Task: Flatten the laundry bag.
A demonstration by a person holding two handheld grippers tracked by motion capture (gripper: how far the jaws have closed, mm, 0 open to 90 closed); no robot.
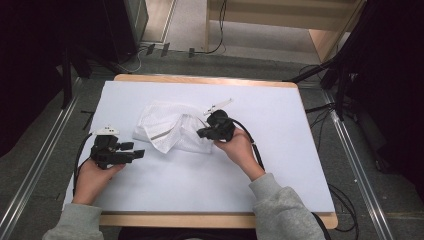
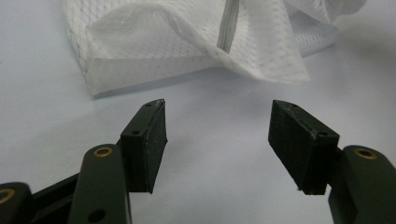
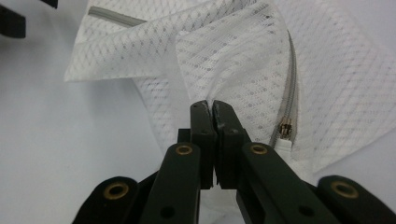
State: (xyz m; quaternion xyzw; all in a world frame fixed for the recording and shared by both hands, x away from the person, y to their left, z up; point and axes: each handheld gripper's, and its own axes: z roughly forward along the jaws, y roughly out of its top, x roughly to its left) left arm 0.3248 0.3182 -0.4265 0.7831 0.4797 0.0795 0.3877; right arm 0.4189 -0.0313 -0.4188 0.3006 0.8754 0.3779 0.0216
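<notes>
We clamp the right claw on a fold of the mesh bag to lift it; the left claw waits apart, ready to grip the near edge.

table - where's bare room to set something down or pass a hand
Bare stretches of the white table: the right side beyond the right gripper, the near edge between the forearms, the far strip behind the mesh bag. Crowded mid-left, where the left gripper sits close beside the bag.

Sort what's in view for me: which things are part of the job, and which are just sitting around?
In the job: mesh laundry bag, its zipper, right gripper pinching the mesh, left gripper open beside it.
Lying about: floor cables, wooden shelf unit.
</notes>
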